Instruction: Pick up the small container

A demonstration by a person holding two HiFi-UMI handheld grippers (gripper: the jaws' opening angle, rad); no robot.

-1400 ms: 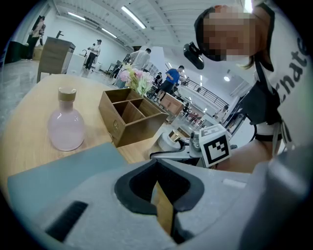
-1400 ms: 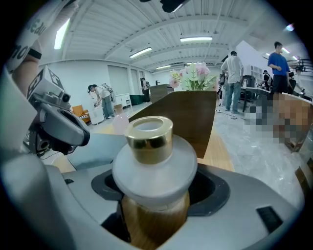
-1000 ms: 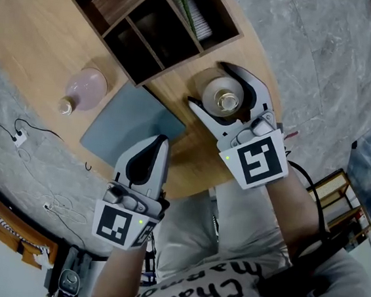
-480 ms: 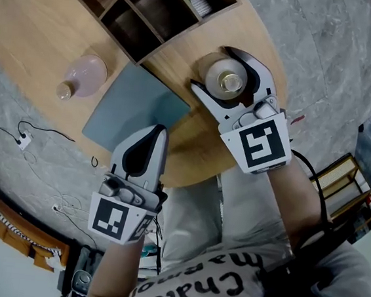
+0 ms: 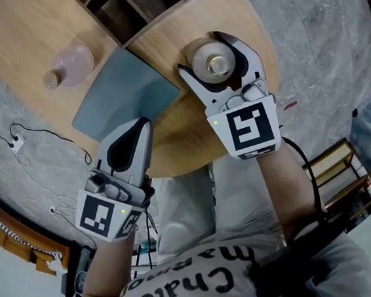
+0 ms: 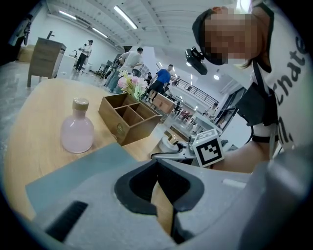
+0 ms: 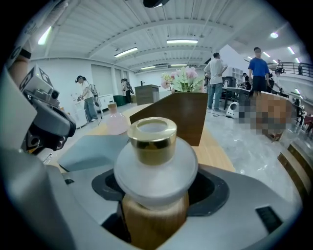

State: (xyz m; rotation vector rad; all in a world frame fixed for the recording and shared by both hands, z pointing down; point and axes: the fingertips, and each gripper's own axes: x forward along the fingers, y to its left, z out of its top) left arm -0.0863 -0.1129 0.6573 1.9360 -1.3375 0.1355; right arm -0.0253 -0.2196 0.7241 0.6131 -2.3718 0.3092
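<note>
Clasping the small container (image 7: 155,166) round its wooden lower body, the right gripper (image 5: 199,54) has its jaws pressed against both sides. The frosted shoulder and gold cap (image 7: 152,139) stand clear above the pads. That hold looks well chosen: the wood is probably the grippiest band, while the rounded frosted part seems smooth enough to slide out of a pinch. The container looks rigid, fairly light and likely breakable, so a firm but moderate squeeze and an upright lift should suit it. Whether its base rests on the table (image 5: 178,32) or is already off it, I cannot tell.

The left gripper (image 5: 140,130) has its jaws pressed together on nothing. It hangs well apart to the right gripper's left, its tips over the grey mat (image 5: 125,98), with a pink bottle (image 6: 77,132) farther beyond them.
</note>
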